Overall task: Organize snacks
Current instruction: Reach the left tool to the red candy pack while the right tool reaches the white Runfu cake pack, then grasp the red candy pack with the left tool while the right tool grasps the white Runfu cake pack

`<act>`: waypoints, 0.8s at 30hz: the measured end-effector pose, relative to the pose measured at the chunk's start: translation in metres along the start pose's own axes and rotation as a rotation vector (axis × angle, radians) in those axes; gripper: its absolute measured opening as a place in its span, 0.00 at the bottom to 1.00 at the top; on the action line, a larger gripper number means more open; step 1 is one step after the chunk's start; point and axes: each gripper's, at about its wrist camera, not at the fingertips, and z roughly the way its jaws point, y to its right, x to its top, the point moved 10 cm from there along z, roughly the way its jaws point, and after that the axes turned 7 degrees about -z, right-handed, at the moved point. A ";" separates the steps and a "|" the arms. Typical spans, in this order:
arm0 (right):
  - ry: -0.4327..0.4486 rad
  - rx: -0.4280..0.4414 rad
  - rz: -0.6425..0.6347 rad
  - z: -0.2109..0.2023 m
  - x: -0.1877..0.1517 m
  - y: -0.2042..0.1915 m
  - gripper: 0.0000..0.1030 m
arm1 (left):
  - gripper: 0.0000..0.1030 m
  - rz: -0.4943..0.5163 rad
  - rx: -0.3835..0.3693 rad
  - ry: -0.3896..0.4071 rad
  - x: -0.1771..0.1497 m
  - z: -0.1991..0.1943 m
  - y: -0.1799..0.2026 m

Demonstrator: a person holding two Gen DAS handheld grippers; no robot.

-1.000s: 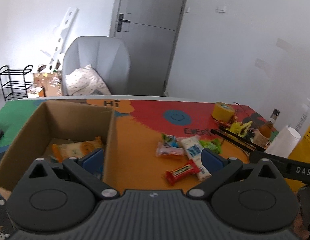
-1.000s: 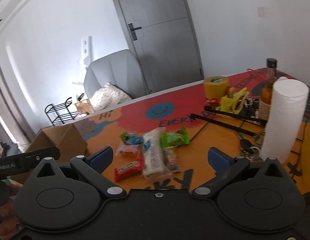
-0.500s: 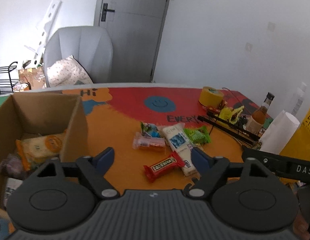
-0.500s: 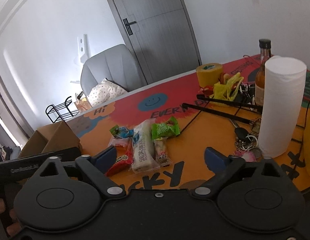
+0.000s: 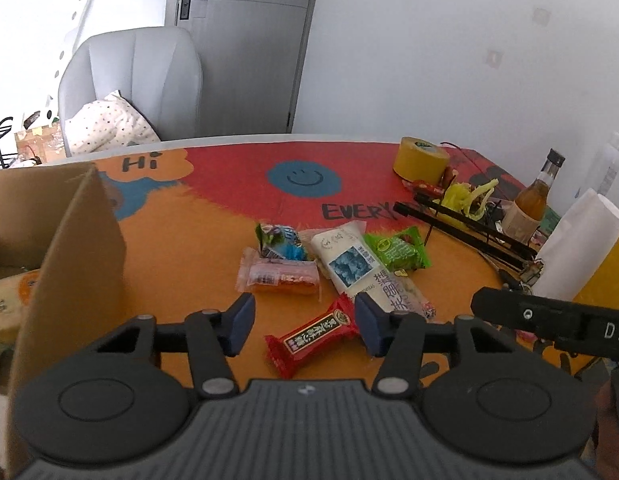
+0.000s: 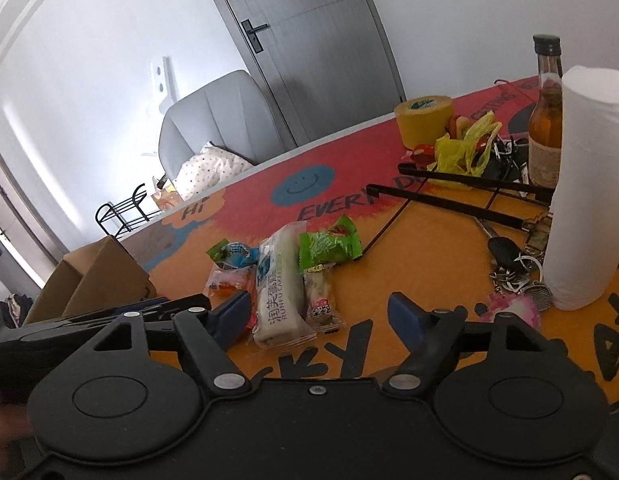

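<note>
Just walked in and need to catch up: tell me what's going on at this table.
A person is sorting snacks into a cardboard box using two handheld claws. The left claw is open, its fingers straddling a red bar on the table, not yet gripping it. The right claw is open near the white cake pack, holding nothing. Several snacks still lie loose on the table.
</note>
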 end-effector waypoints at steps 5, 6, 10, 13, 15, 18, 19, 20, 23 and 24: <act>-0.014 0.001 0.008 0.007 -0.002 0.003 0.73 | 0.48 0.009 -0.032 -0.013 -0.002 0.013 0.006; -0.017 0.000 0.008 0.009 -0.003 0.003 0.73 | 0.48 0.014 -0.038 -0.023 -0.003 0.016 0.007; -0.023 0.001 0.010 0.012 -0.004 0.004 0.73 | 0.40 0.018 -0.045 -0.066 -0.013 0.025 0.006; -0.026 0.006 0.004 0.015 -0.005 0.001 0.73 | 0.32 0.013 -0.034 -0.096 -0.021 0.028 0.001; -0.030 0.011 0.001 0.017 -0.005 -0.002 0.73 | 0.24 0.005 -0.029 -0.113 -0.026 0.029 -0.004; -0.036 0.019 -0.008 0.021 -0.006 -0.008 0.73 | 0.19 0.005 -0.021 -0.105 -0.027 0.028 -0.009; -0.038 0.022 -0.011 0.022 -0.006 -0.011 0.73 | 0.19 0.003 -0.019 -0.106 -0.027 0.027 -0.011; -0.039 0.026 -0.017 0.024 -0.006 -0.014 0.72 | 0.19 0.004 -0.014 -0.106 -0.027 0.027 -0.012; -0.041 0.038 -0.039 0.029 -0.004 -0.022 0.68 | 0.18 -0.001 0.006 -0.105 -0.026 0.025 -0.016; -0.040 0.042 -0.047 0.030 -0.003 -0.026 0.62 | 0.18 -0.008 0.016 -0.104 -0.025 0.024 -0.019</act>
